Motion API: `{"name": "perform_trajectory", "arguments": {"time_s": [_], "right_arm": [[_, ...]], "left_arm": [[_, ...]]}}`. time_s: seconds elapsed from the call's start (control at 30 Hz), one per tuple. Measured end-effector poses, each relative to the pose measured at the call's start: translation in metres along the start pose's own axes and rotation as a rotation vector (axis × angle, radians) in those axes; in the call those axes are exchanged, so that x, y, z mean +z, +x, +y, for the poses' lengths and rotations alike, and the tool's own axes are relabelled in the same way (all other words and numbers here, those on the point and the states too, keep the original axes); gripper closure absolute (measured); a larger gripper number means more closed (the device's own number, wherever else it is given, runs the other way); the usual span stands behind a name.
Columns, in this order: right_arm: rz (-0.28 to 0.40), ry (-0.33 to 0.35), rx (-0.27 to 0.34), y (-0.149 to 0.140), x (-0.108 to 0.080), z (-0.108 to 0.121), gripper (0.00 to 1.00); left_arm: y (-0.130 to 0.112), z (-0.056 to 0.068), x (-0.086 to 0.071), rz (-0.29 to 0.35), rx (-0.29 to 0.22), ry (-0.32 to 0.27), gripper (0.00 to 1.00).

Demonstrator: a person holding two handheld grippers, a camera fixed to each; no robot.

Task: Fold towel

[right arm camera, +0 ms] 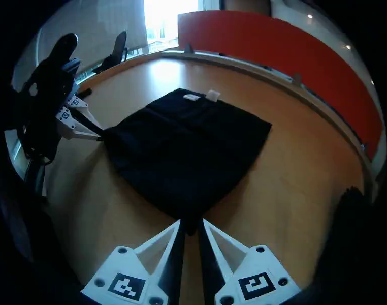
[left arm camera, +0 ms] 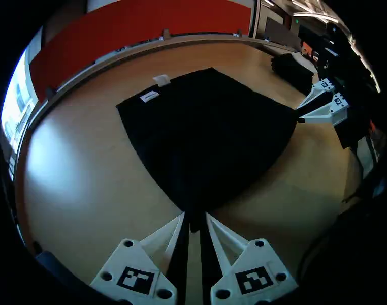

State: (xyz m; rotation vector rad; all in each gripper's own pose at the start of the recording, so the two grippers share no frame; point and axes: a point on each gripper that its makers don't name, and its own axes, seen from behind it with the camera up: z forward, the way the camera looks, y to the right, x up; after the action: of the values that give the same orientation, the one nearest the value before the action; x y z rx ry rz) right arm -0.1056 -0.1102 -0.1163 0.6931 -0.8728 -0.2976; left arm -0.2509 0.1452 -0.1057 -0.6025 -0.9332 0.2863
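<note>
I'm pinching adjacent black towel corners with left gripper and right gripper; it's lying flat on wooden table, tag facing red partition.

Legible text: none. White tag on the black towel: markings too small to read.

The towel is matt black cloth. The table is smooth pale wood with a soft sheen. The left gripper is matt white plastic.
</note>
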Motion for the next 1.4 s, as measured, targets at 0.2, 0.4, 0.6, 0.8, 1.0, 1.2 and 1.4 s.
{"name": "perform_trajectory", "arguments": {"time_s": [0.2,0.4,0.6,0.8,1.0,1.2,1.4], "right_arm": [[0.031,-0.005,0.005,0.013,-0.015,0.001,0.83],[0.043,-0.006,-0.008,0.021,-0.033,-0.001,0.83],[0.047,-0.006,-0.022,0.027,-0.051,-0.006,0.83],[0.056,-0.005,-0.024,0.033,-0.066,-0.009,0.83],[0.065,-0.006,-0.022,0.04,-0.08,-0.012,0.83],[0.066,-0.003,-0.029,0.045,-0.094,-0.016,0.83],[0.064,0.001,-0.031,0.047,-0.103,-0.019,0.83]], "left_arm": [[0.01,0.001,-0.016,0.017,-0.025,0.004,0.87],[0.022,0.003,-0.036,0.039,-0.056,0.007,0.87],[0.031,0.006,-0.056,0.053,-0.085,0.007,0.87],[0.038,0.011,-0.075,0.06,-0.099,0.0,0.87],[0.042,0.016,-0.09,0.064,-0.101,-0.008,0.87],[0.045,0.02,-0.099,0.063,-0.115,-0.021,0.87],[0.047,0.024,-0.106,0.065,-0.133,-0.038,0.87]]}}
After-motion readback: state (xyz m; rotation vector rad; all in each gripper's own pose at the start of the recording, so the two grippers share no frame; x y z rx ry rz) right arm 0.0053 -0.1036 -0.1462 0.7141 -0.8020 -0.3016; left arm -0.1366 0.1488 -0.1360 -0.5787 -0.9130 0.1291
